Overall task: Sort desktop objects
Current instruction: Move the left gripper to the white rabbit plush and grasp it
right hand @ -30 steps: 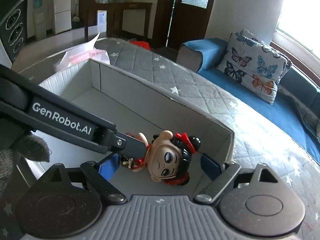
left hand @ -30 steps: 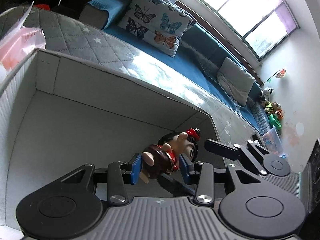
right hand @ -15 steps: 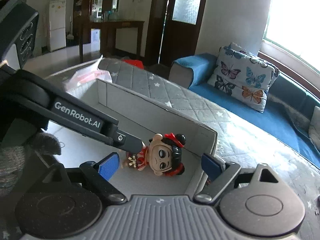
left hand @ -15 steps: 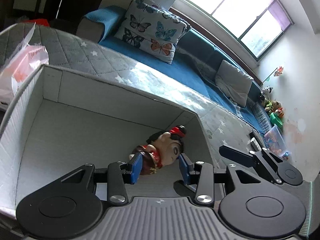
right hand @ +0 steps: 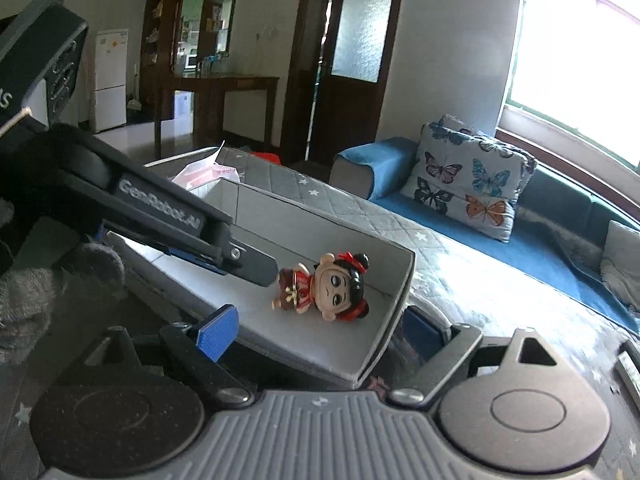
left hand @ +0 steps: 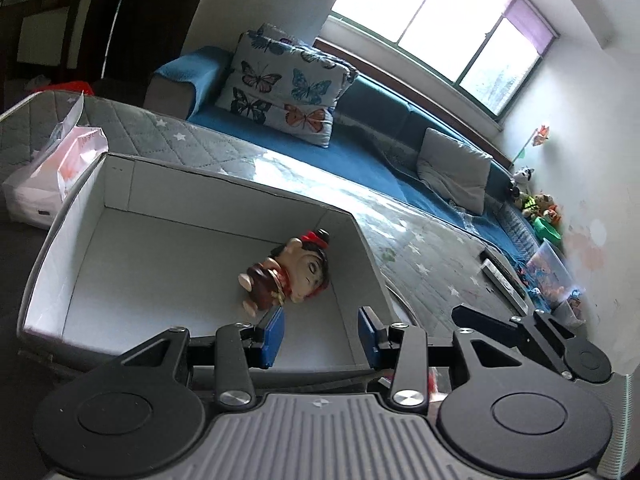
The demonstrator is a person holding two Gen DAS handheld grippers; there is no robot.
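Our left gripper (left hand: 320,330) has its blue pads spread wide with nothing between them. It sits at the near edge of the box (left hand: 224,216). The left pad (left hand: 272,334) is just short of the figurine (left hand: 290,272), not touching as far as we can see.

Our right gripper (right hand: 320,330) is also spread wide and empty. Its left pad (right hand: 218,332) is over the near box wall, and its right pad (right hand: 420,334) is outside the box, below the corner rim.

The figurine lies on its side on the box floor, near the right end wall. Its head points toward that wall and its feet toward the box middle. It has black hair, red bows and a red and brown outfit. Nothing else is visible in the box.

In the right wrist view, the left gripper's finger reaches in over the box from the left, with its tip just beside the figurine's body. Contact is not clear from that angle.

The box sits on a grey quilted surface (left hand: 180,144) with star print. A pink-and-white plastic bag (left hand: 76,156) is just beyond the box's far left corner. A blue sofa (left hand: 360,152) with a butterfly cushion (left hand: 284,88) runs behind, under a bright window (left hand: 440,28).
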